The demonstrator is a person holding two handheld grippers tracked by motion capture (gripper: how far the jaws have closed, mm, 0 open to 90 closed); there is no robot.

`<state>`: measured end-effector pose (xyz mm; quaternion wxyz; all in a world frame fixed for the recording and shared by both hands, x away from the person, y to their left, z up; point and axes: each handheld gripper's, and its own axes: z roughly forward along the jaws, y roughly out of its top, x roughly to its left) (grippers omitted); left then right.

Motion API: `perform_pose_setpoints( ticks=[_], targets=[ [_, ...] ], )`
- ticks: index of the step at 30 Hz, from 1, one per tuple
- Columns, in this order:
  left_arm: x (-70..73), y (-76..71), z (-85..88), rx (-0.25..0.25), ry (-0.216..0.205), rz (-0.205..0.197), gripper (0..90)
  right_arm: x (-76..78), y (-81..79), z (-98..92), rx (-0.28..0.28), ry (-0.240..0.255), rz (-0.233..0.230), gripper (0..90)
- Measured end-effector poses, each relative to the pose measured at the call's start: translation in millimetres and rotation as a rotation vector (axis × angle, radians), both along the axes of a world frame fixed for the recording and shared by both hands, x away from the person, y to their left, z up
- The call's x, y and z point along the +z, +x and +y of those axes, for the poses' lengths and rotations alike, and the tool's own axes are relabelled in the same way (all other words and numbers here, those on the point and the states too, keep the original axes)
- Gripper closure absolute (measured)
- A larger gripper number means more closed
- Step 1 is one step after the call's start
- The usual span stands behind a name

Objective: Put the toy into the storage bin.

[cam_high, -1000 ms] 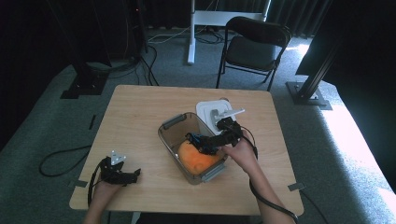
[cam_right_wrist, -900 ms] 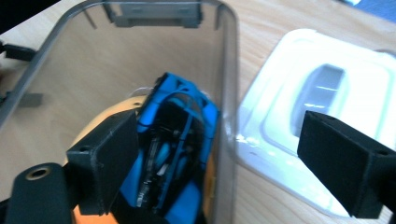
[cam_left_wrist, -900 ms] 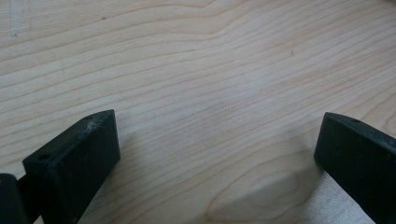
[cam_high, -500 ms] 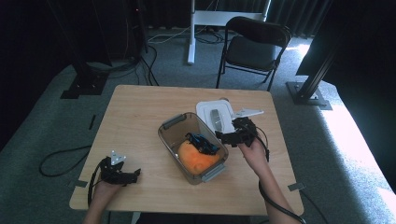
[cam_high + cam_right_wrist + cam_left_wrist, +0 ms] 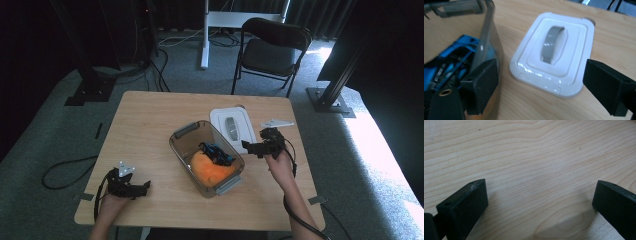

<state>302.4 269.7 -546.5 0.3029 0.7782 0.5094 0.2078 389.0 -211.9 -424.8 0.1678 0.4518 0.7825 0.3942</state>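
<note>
Dark room, grey carpet, a black folding chair (image 5: 272,52) behind a light wooden table (image 5: 150,120), that's my setup. Mid-table there's a clear plastic bin (image 5: 186,150) with grey clip handles at both ends, sitting at an angle, lid off. Inside it: 1 orange soft thing (image 5: 210,167) filling most of the bottom and 1 blue-and-black item (image 5: 216,152) lying on top of it. The bin's white lid (image 5: 232,130) with its grey handle lies flat on the table just beside the bin's right side. My right gripper (image 5: 252,148) hovers near the bin's right wall, pointing left toward it, jaws spread wide with nothing in them; in the right gripper view the lid (image 5: 554,52) shows between the jaws and the bin wall (image 5: 490,42) is by 1 jaw. My left gripper (image 5: 142,187) rests near the front-left corner, well apart from the bin, jaws wide over bare wood, holding nothing.
</note>
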Motion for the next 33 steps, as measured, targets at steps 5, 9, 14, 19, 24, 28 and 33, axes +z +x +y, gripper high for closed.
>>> perform_pose_setpoints(
  ticks=[5,9,14,19,24,28,33],
  targets=[
    [0.0,0.1,0.1,-0.001,0.0,0.0,0.5,-10.5,4.3,-7.4,-0.03,0.025,0.063,12.7],
    [0.0,0.0,0.0,0.0,0.0,0.0,0.5,-19.7,8.1,-11.7,-0.044,0.039,0.089,12.7],
    [0.0,0.1,0.1,-0.001,0.0,0.0,0.5,-30.3,11.1,-12.0,-0.058,-0.019,0.086,11.1],
    [0.0,0.0,0.1,-0.001,0.0,0.0,0.5,-39.8,15.5,-14.5,-0.063,0.004,0.104,11.1],
    [0.0,0.0,0.1,-0.001,0.001,0.0,0.5,-48.8,20.7,-14.6,-0.073,0.002,0.112,11.1],
    [0.0,0.0,0.0,0.0,-0.001,0.0,0.5,-53.9,24.1,-12.5,-0.062,-0.002,0.124,11.0],
    [0.0,0.0,0.0,-0.001,0.0,0.0,0.5,-57.5,28.8,-9.4,-0.073,-0.012,0.12,11.1]
  ],
)
